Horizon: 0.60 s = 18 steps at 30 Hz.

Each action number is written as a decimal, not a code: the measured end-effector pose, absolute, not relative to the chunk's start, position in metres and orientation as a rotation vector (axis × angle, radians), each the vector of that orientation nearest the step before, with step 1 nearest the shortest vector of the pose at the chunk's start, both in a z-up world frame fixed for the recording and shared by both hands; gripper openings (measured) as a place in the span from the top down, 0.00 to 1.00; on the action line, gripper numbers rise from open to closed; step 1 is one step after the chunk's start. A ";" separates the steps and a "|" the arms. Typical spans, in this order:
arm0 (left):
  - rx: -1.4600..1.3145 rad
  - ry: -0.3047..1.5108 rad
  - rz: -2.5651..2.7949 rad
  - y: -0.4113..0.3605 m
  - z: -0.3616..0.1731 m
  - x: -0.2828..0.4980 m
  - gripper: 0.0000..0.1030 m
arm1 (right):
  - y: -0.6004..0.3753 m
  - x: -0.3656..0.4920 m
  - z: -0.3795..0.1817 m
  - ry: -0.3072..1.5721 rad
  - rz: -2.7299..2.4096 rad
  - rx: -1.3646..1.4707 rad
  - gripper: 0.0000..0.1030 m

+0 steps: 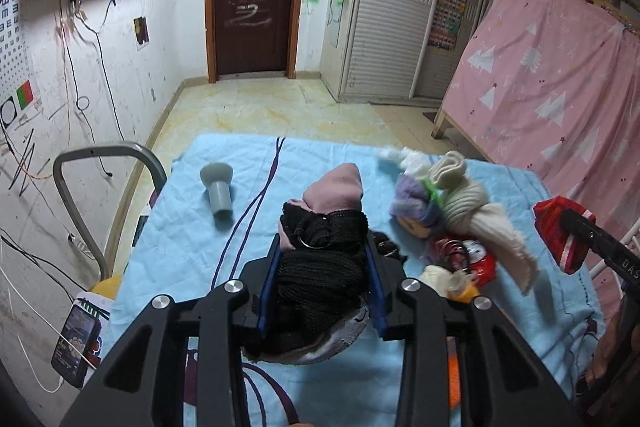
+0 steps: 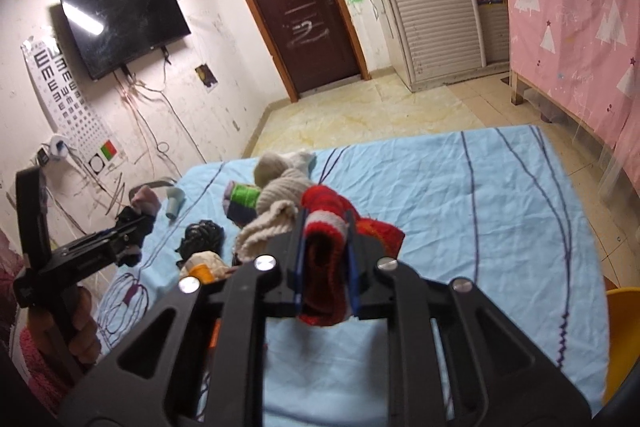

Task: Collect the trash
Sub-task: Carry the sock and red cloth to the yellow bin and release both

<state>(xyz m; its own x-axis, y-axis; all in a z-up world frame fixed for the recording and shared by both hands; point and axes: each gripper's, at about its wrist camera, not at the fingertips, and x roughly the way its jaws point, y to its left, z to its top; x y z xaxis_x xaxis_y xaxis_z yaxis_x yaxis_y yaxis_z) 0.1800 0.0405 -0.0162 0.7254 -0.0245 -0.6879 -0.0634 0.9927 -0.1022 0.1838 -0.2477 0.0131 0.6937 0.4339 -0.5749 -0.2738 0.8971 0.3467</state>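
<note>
My left gripper (image 1: 322, 247) is shut on a bundle of black knit and pink cloth (image 1: 328, 223), held just above the blue sheet (image 1: 192, 251). My right gripper (image 2: 325, 227) is shut on a red knit piece with a white stripe (image 2: 324, 239), also lifted off the sheet. In the left wrist view that red piece (image 1: 554, 231) hangs from the right gripper at the right edge. In the right wrist view the left gripper (image 2: 134, 223) shows at the left, with a hand on its handle. A pile of cream (image 1: 476, 211) and purple knitwear (image 1: 412, 203) lies between them.
A grey funnel-shaped object (image 1: 219, 193) lies on the sheet at the left. Red wrappers, a black item (image 2: 200, 237) and an orange-capped thing (image 2: 200, 271) lie near the pile. A grey metal rail (image 1: 80, 195), a phone (image 1: 74, 347), a pink curtain (image 1: 552, 75) and a yellow seat (image 2: 624, 331) flank the sheet.
</note>
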 end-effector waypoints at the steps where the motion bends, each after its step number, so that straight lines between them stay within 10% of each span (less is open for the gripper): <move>1: -0.117 0.750 0.019 0.036 -0.011 0.177 0.73 | -0.250 0.182 0.015 0.695 0.396 0.245 0.85; 18: 0.035 0.656 -0.171 -0.100 0.037 0.149 0.73 | -0.353 0.134 0.036 0.552 0.282 0.358 0.85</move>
<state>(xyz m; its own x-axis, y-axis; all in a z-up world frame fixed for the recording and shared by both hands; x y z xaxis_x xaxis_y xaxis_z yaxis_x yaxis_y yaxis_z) 0.1491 -0.1001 0.0367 0.7788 -0.1467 -0.6099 0.1688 0.9854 -0.0214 0.1338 -0.3529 0.0357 0.8158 0.3533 -0.4579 -0.1639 0.9005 0.4027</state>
